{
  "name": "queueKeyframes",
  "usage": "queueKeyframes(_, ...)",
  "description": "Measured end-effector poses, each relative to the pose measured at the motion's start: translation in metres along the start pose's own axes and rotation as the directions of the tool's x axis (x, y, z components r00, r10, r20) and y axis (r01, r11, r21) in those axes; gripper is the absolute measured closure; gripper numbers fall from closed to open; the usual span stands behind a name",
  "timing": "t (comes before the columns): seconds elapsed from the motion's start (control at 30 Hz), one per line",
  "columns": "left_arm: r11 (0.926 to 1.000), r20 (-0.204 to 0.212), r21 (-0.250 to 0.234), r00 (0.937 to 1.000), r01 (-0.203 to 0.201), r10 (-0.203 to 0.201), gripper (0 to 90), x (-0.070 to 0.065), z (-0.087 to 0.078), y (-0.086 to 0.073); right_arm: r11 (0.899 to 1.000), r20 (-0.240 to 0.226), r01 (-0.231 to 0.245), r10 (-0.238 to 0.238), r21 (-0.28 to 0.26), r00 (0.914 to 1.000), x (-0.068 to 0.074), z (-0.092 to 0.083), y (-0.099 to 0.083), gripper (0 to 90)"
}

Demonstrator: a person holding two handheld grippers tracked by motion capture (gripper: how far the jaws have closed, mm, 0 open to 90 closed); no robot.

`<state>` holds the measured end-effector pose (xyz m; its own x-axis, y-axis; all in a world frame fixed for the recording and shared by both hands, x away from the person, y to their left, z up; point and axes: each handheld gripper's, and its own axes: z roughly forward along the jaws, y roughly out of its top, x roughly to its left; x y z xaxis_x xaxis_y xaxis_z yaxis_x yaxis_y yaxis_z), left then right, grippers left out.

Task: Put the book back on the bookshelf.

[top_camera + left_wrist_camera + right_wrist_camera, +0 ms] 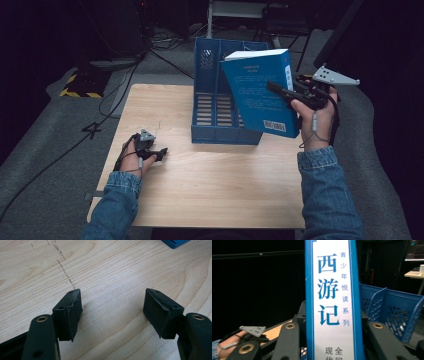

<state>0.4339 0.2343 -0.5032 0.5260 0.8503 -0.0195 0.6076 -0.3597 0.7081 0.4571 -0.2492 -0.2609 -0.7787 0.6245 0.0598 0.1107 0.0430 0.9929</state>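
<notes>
The right gripper (287, 93) is clamping its jaws on the blue book (261, 95), holding it tilted above the blue file rack (215, 107); the left gripper (156, 153) is resting on the tabletop (215, 185), jaws apart.

Blue book (260, 95) (white spine (332, 302)), blue slotted rack (210, 107).
</notes>
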Motion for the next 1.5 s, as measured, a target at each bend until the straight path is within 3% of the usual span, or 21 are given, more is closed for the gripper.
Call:
queueKeyframes(0.23,1.0,0.002,0.0,1.0,0.004,-0.004,31.8,0.0,0.0,0.0,1.0,0.052,-0.027,0.027,-0.008,0.9982,-0.02,0.006,0.006,62.2)
queueKeyframes(0.43,1.0,0.005,-0.003,1.0,-0.001,0.001,31.8,0.001,0.0,0.0,0.998,0.124,-0.055,0.057,-0.019,0.9907,-0.039,0.012,0.007,62.2)
queueKeyframes(0.7,1.0,0.01,-0.002,0.9999,-0.002,0.002,31.5,0.001,0.001,0.0,0.993,0.167,-0.106,0.113,-0.048,0.9795,-0.058,0.021,0.006,62.2)
queueKeyframes(0.83,1.0,0.012,0.0,0.9999,-0.001,0.001,31.4,0.001,0.001,0.001,0.982,0.183,-0.171,0.183,-0.08,0.9658,-0.075,0.024,0.002,62.1)
queueKeyframes(0.9,1.0,0.011,0.0,0.9999,-0.001,0.001,31.4,0.001,0.001,0.001,0.98,0.208,-0.184,0.197,-0.079,0.9582,-0.081,0.027,0.001,62.2)
queueKeyframes(0.97,1.0,0.011,0.0,0.9999,-0.001,0.001,31.4,0.001,0.001,0.001,0.979,0.216,-0.187,0.199,-0.077,0.9558,-0.082,0.028,0.001,62.2)
queueKeyframes(1.03,1.0,0.011,0.0,0.9999,-0.001,0.001,31.4,0.001,0.001,0.001,0.978,0.258,-0.194,0.207,-0.077,0.9438,-0.085,0.034,-0.001,62.2)
queueKeyframes(1.13,1.0,0.011,0.0,0.9999,-0.002,0.002,31.4,0.001,0.001,0.001,0.974,0.291,-0.211,0.226,-0.083,0.9295,-0.086,0.043,-0.004,62.1)
queueKeyframes(1.5,1.0,0.006,-0.001,1.0,-0.003,0.003,31.5,0.0,0.0,0.0,0.969,0.369,-0.231,0.248,-0.092,0.8955,-0.08,0.075,-0.011,62.1)
